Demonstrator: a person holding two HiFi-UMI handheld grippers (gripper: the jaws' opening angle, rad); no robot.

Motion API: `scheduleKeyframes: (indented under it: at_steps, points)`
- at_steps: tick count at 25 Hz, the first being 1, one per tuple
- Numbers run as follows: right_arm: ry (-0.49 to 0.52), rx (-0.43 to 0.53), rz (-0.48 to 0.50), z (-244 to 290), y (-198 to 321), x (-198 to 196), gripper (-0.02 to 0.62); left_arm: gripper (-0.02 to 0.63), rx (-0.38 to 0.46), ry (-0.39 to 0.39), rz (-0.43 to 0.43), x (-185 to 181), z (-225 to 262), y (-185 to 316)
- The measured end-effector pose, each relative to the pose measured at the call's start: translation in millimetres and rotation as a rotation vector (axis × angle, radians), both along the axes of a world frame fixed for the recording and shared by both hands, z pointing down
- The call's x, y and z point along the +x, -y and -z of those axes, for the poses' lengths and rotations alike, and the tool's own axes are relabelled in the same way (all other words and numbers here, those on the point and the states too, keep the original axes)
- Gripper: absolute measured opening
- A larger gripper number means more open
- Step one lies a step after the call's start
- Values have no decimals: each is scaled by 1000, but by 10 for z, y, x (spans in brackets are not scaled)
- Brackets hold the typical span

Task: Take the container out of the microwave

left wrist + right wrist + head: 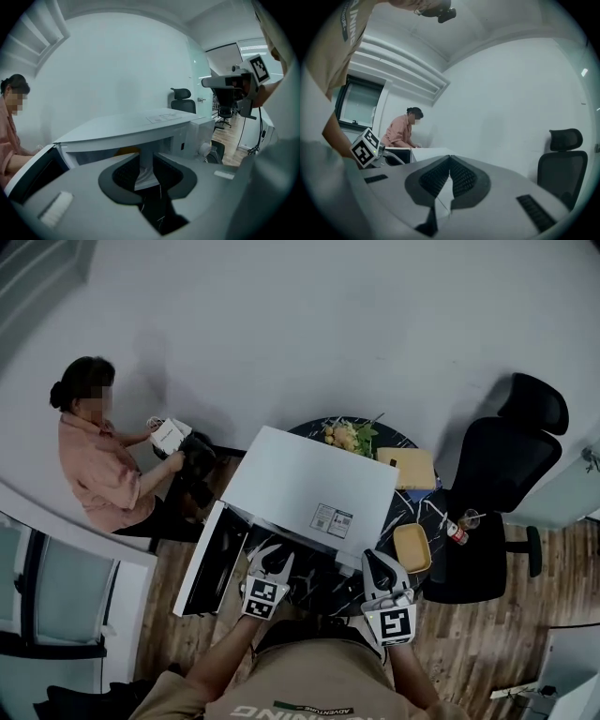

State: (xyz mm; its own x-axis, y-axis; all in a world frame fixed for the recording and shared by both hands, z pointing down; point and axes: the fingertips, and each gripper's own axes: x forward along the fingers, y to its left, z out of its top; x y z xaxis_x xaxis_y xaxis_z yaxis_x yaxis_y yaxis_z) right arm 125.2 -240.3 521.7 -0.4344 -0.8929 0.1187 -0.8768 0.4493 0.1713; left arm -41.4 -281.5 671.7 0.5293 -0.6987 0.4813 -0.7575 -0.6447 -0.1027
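Your left gripper (pixel 145 158) stands spread and empty, aimed at the open microwave (pixel 123 127) mid-frame, presumably to reach the yellow container (pixel 126 151) glimpsed inside, while your right gripper (pixel 450 159), pressed together on nothing, hangs alongside, apparently in reserve.

A white label (pixel 332 519) lies on top of the microwave (pixel 300 474), just beyond and between the fingertips of the left gripper (pixel 272 554) and right gripper (pixel 378 563). Its print is too small to read. Behind the fingers, the wearer's tan shirt (pixel 309 682) shows the small word "ADVENTURE". Below it, larger pale letters ending "NING" are cut off by the frame edge.
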Motion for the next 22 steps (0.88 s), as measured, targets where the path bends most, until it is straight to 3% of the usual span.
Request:
scheduleKeyframes:
  at_steps: [6,13,22]
  points:
    - [-10,-6,-12,-26,-6,107,8,103,-60,41,13,36,-492,269]
    - [-11,-32,-72,-47,-30,120,8,109,-50,132,-41,134,-713,648]
    - [-58,-51,-87,-101,-15,19,8,109,-113,153,-63,268,-971,918]
